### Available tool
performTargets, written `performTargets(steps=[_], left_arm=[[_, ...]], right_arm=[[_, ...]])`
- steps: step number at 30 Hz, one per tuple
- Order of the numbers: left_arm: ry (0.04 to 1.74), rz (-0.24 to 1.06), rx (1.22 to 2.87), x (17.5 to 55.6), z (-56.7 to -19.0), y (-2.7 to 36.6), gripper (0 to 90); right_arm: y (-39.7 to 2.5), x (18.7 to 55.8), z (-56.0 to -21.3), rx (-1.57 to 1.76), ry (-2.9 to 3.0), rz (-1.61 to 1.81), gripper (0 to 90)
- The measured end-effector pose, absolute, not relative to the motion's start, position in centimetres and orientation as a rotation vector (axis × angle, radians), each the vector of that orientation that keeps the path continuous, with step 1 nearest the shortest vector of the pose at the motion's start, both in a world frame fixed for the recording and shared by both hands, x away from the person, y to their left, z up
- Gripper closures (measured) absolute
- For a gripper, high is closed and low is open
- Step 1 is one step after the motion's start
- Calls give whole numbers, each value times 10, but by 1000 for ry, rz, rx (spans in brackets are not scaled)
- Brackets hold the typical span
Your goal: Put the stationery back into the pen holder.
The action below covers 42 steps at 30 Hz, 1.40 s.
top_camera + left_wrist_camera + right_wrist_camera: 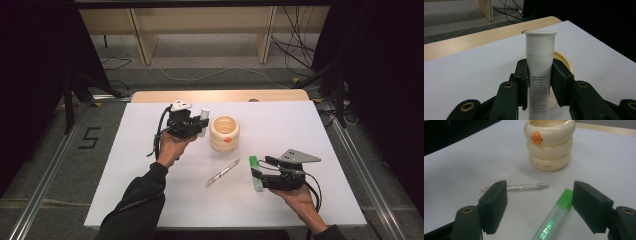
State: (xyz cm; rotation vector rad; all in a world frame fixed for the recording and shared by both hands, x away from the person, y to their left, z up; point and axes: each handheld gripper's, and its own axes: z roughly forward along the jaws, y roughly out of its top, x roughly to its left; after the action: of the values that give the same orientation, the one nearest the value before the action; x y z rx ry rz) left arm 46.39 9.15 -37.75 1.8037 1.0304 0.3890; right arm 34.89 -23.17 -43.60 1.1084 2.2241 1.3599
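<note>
You had the white plastic tube with the flat cap (539, 72) clamped between the jaws of your left gripper (186, 121), cap end up and lifted off the white table top (150, 200). It hung just beside the cream ribbed holder shaped like stacked rings, with a small orange knob on its side (224, 133), and in the left gripper view the holder's rim (564, 58) sat right behind the tube. So the pick-up looked done, and dropping the tube into the holder was not yet.

Your right gripper (260, 173) stood with its jaws wide apart, one on each side of the green highlighter marker (554, 220), touching nothing that I could see. The highlighter lay flat on the table near your right hand (300, 197).

The clear pen with a pale barrel (223, 172) lay untouched between the two hands, well in front of the holder.

By my reading, nothing was in the holder yet, though its inside was only partly visible. Three items were left to place: the tube first, then the highlighter, then the pen.
</note>
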Motion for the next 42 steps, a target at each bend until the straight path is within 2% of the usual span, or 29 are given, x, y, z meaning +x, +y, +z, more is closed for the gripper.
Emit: performTargets(steps=[16,42], left_arm=[[1018,384,1747,482,-372,71,688],[1001,359,1758,495,-383,41,687]], right_arm=[[-232,349,-436,1099,2226,1363,295],[-232,349,-436,1101,2229,1367,295]])
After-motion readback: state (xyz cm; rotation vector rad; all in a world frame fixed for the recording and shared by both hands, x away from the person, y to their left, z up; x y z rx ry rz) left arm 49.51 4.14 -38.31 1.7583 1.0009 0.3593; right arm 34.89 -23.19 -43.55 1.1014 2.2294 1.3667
